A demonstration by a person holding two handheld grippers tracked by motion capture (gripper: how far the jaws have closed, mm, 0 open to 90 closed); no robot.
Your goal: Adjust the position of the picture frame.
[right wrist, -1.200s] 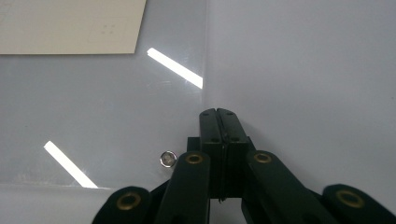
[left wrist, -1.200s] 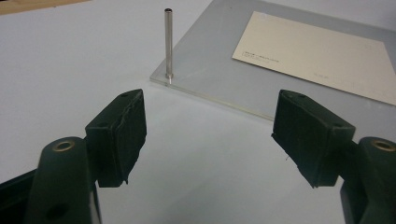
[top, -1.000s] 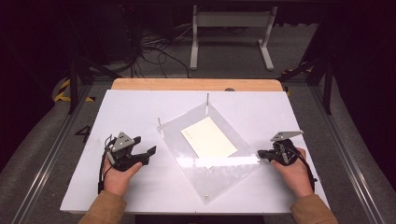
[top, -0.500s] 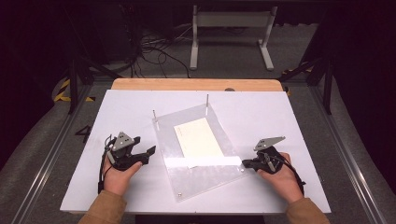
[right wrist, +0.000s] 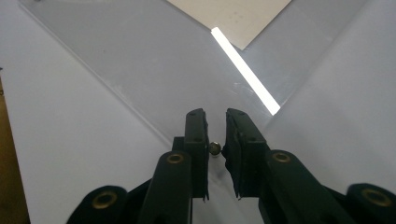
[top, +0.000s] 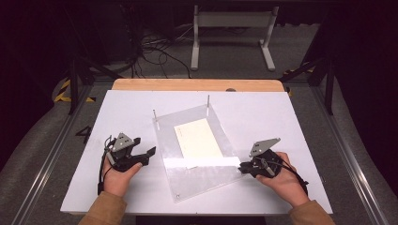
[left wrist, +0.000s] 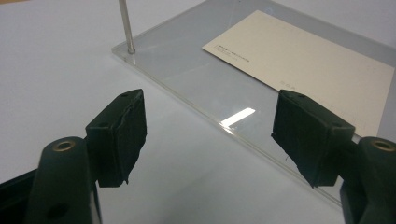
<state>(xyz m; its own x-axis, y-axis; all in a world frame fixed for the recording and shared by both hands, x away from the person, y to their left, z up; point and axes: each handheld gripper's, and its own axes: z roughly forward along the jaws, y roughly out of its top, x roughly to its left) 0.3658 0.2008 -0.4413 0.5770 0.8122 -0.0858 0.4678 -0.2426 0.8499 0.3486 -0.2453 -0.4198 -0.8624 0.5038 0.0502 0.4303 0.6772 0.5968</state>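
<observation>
From the high view, I see a white table (top: 117, 112) with a clear acrylic plate (top: 199, 176) lying flat near its middle, turned at an angle. A cream card (top: 198, 137) lies on the plate. Two thin metal pins (top: 208, 100) stand upright at the plate's far corners. My left gripper (top: 145, 155) rests on the table just beside the plate's left edge, jaws apart, holding nothing. My right gripper (top: 243, 167) sits at the plate's right corner, touching it.

In the left gripper view, the left gripper (left wrist: 208, 135) has its two black jaws spread wide with empty space between them. The edge of the acrylic plate (left wrist: 187, 88) runs diagonally across just beyond them. One metal pin (left wrist: 125, 25) rises from the plate's corner, and the cream card (left wrist: 303, 65) lies farther off with a line of small print I cannot read.

In the right gripper view, the right gripper (right wrist: 215, 140) has its jaws drawn nearly together, pinching a small metal pin (right wrist: 215, 148) at the corner of the acrylic plate (right wrist: 140, 60). A bright reflection streaks across the plate, and a corner of the card (right wrist: 233, 14) shows at the top.
</observation>
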